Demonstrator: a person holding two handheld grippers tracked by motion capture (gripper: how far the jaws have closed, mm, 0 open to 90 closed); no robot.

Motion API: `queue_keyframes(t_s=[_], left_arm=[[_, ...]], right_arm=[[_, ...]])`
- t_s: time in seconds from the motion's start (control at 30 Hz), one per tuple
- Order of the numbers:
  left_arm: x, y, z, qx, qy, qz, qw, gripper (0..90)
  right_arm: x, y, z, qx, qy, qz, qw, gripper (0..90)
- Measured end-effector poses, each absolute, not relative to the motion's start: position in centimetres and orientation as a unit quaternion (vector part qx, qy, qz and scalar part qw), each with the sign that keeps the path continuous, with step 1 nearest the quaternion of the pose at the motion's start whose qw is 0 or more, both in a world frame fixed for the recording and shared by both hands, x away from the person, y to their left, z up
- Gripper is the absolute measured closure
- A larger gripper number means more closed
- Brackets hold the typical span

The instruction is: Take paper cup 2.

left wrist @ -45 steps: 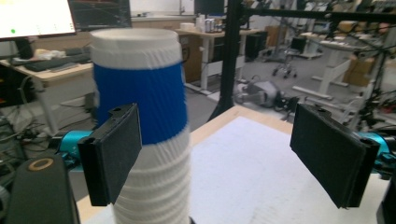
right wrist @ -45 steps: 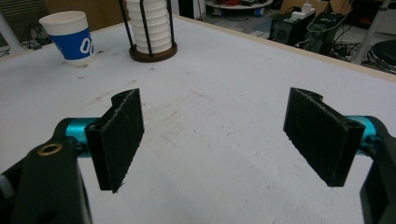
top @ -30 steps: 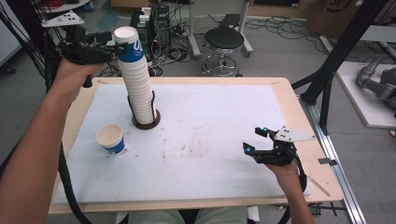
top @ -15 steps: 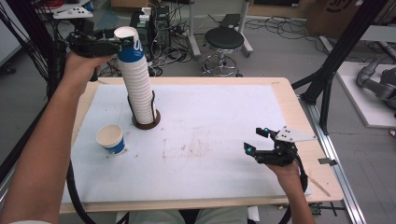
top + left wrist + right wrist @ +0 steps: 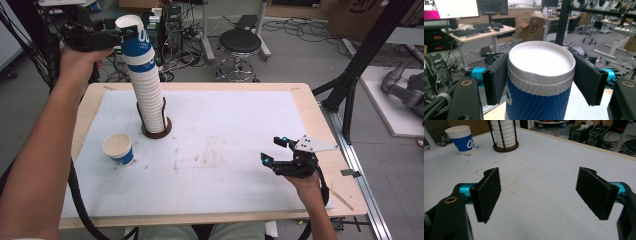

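Observation:
A tall stack of white paper cups (image 5: 150, 95) stands in a round wire holder (image 5: 156, 131) at the table's back left. The topmost cup (image 5: 135, 37), with a blue sleeve, leans a little off the stack. My left gripper (image 5: 122, 36) has just been closing and is now shut on it. In the left gripper view both pads (image 5: 496, 77) press the sides of that cup (image 5: 540, 58) just below its rim. One loose blue-and-white cup (image 5: 119, 148) stands upright in front of the holder. My right gripper (image 5: 274, 150) hovers open over the table's right side, nothing between its pads (image 5: 487, 192).
A white mat (image 5: 225, 125) covers most of the wooden table (image 5: 320, 125). In the right gripper view the loose cup (image 5: 461, 140) and the holder base (image 5: 506, 147) lie far ahead. A stool (image 5: 241, 42) and cables are on the floor behind the table.
The left gripper's jaws closed on the top cup, and the left hand rose a little with it. The right hand has not moved.

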State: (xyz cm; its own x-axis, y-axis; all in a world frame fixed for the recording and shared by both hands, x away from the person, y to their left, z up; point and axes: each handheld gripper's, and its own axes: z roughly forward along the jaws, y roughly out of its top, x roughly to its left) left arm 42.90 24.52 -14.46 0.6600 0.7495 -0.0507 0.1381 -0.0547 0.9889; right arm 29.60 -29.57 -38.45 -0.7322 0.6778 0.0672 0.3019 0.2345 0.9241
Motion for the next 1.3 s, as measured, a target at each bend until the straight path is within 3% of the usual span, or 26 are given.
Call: queue_keyframes(t_s=[0.57,0.9,1.3], left_arm=[[39.4,26.2,-10.5,0.639,0.29,0.254,0.665,31.0],[36.8,25.0,-9.9,0.655,0.243,0.245,0.672,31.0],[35.3,21.4,-12.0,0.69,0.19,0.207,0.667,31.0]], right_arm=[[29.6,-29.5,-38.5,0.32,0.767,0.527,0.176,20.8],[29.6,-29.5,-38.5,0.321,0.767,0.527,0.178,20.8],[29.6,-29.5,-38.5,0.322,0.767,0.527,0.178,20.8]])
